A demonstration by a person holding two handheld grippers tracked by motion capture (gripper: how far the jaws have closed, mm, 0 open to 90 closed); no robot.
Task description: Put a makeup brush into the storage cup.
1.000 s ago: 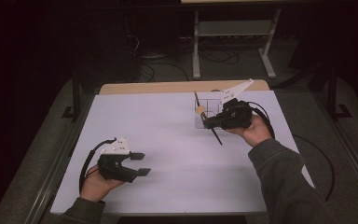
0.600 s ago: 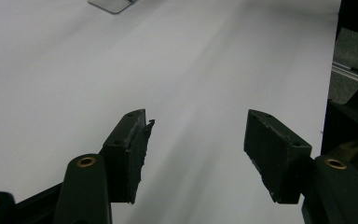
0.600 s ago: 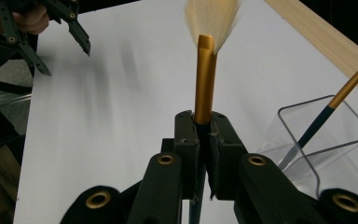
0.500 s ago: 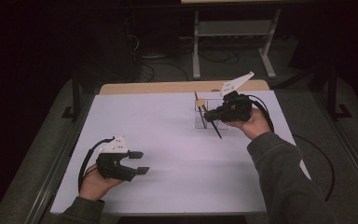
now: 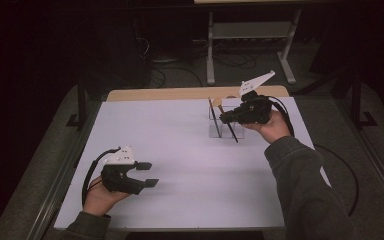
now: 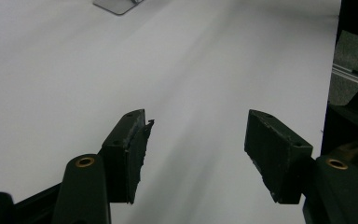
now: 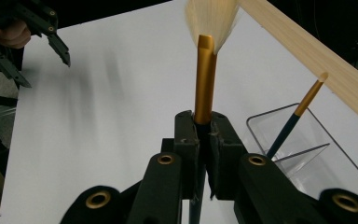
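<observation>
The right gripper (image 7: pixel 204 140) jaws are pinched on the brush (image 7: pixel 205 79) at the gold ferrule; bristles project beyond the tips, the dark handle trails below. Over the last second the held brush has shifted toward the clear holder (image 7: pixel 307 140), just beside the jaws: insertion is judged imminent. The left gripper (image 6: pixel 196 149) jaws are spread and empty over the desk (image 5: pixel 180 135).

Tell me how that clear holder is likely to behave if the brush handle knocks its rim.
The clear holder looks thin-walled and light, so it would probably slide or tip on the smooth white table. One other brush leans inside it, adding little weight. The held brush looks stiff, so a knock would likely carry through.
</observation>
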